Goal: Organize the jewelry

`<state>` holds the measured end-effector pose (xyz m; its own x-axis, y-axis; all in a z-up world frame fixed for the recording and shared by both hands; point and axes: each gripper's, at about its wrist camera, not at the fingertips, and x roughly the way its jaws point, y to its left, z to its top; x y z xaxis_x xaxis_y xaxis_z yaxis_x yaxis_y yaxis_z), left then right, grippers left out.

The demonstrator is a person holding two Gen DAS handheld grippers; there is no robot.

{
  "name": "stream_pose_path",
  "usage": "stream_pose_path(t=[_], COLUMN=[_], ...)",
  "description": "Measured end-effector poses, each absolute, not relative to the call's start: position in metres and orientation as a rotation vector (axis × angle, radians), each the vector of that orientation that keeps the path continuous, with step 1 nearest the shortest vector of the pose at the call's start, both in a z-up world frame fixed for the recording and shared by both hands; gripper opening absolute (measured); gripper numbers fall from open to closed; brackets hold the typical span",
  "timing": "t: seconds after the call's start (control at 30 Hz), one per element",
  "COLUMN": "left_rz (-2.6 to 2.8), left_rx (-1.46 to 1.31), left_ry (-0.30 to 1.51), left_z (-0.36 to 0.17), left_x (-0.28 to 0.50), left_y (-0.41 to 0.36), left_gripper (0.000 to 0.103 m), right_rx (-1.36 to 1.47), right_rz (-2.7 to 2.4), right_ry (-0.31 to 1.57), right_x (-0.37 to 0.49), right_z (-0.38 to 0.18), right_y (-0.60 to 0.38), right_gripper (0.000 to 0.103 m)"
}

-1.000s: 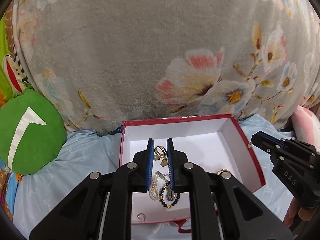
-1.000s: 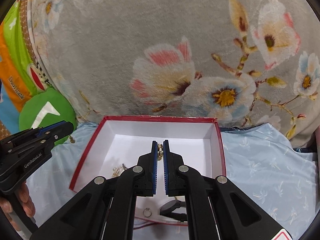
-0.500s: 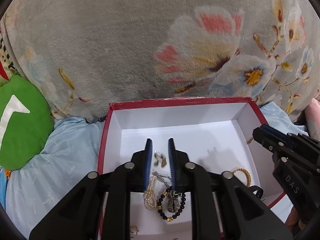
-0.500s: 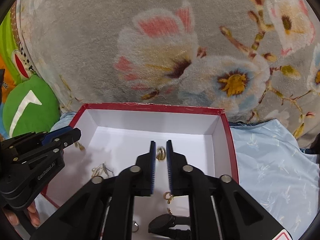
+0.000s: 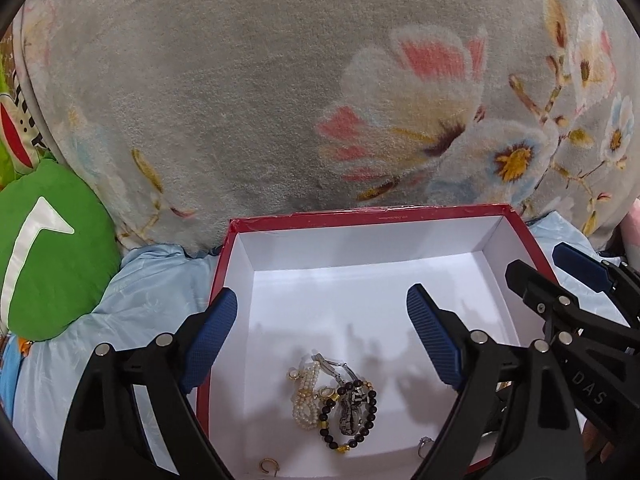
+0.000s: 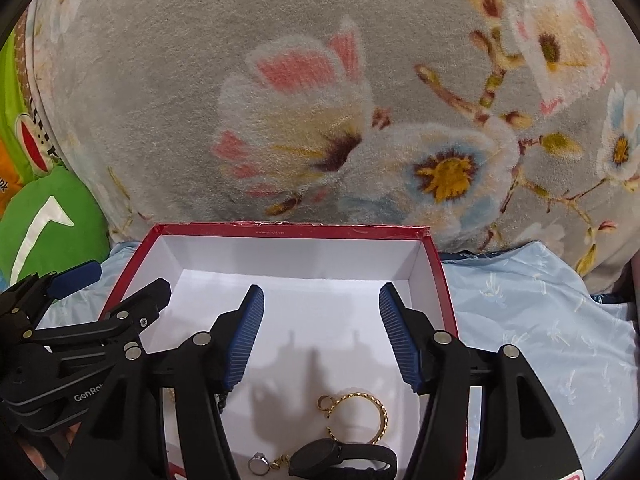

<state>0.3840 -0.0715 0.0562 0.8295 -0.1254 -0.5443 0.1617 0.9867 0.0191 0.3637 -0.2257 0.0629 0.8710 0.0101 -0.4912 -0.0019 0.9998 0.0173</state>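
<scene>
1. Left wrist view: the left gripper [image 5: 320, 320] hangs over the red-rimmed, white-lined cardboard box [image 5: 372, 213]. Its jaws have just been opening and now stand wide apart with nothing between the blue pads.
2. On the box floor, below and between those pads, lies a small heap: a white pearl bracelet [image 5: 306, 396], a dark beaded bracelet [image 5: 352, 410] and small gold earrings [image 5: 325, 392] tangled beside them. A gold hoop [image 5: 269, 465] and a silver ring [image 5: 424, 440] lie near the box's front wall.
3. The right gripper [image 6: 322, 320] is likewise over the box, toward its right side. Its jaws have also just been opening; they stand parted and empty.
4. Under it on the box floor rest a twisted gold open bangle [image 6: 370, 416] with a small gold ring [image 6: 325, 402] touching it, a black wristwatch [image 6: 344, 460] near the front wall, and a silver ring with a gold charm [image 6: 264, 462] beside the watch.
5. The box sits on a pale blue bedsheet [image 6: 540, 320], its back wall against a grey floral fleece blanket [image 6: 320, 100].
6. Step in hand, as I judge it: a release, both claws having let small pieces drop into the box.
7. The next move likely calls for lifting both claws clear of the box walls, then fetching any jewelry outside it; none shows in either view.
</scene>
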Motion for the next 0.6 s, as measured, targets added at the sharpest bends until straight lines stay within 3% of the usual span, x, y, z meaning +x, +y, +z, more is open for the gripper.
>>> stream_pose_path(t=[0.43,0.6], left_rz=[-0.141,-0.116], left_rx=[0.065,0.076], left_ry=[0.583,0.589], left_z=[0.050,0.044], left_x=[0.383,0.375], left_y=[-0.071,-0.071], left_gripper=[0.084,0.084], right_rx=[0.017,0.031], right_rz=[0.006,-0.019], right_ry=[0.527,0.523], right_x=[0.361,0.351], right_z=[0.058,0.052], right_y=[-0.221,-0.222], right_gripper=[0.060,0.070])
